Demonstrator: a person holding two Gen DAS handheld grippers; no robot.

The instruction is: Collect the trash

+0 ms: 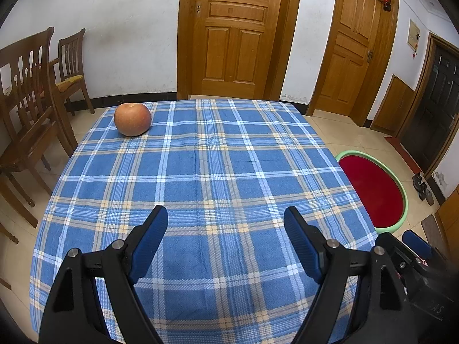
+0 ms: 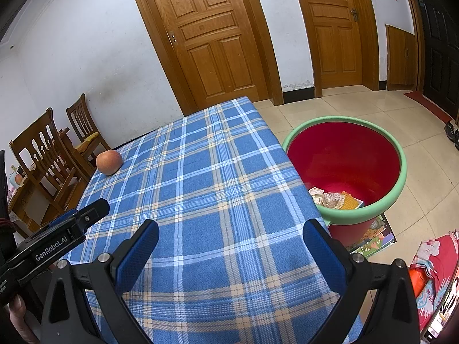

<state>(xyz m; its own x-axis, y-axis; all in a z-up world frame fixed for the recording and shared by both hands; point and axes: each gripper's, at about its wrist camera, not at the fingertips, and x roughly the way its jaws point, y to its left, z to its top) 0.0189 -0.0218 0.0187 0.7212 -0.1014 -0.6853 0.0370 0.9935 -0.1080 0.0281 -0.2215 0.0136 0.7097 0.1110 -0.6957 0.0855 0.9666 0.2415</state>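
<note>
Both our left gripper [image 1: 225, 213] and right gripper [image 2: 231, 228] hang released, empty; trash sits in the bin [image 2: 403, 172], so we leave the apple [image 1: 132, 119].

A blue plaid cloth [image 1: 200, 172] with white and tan stripes; an orange-red apple [image 1: 132, 119]; a red bin [image 2: 344, 160] with a green rim; brown wooden doors [image 1: 232, 31]; black grippers with blue pads [image 1: 150, 238].
</note>
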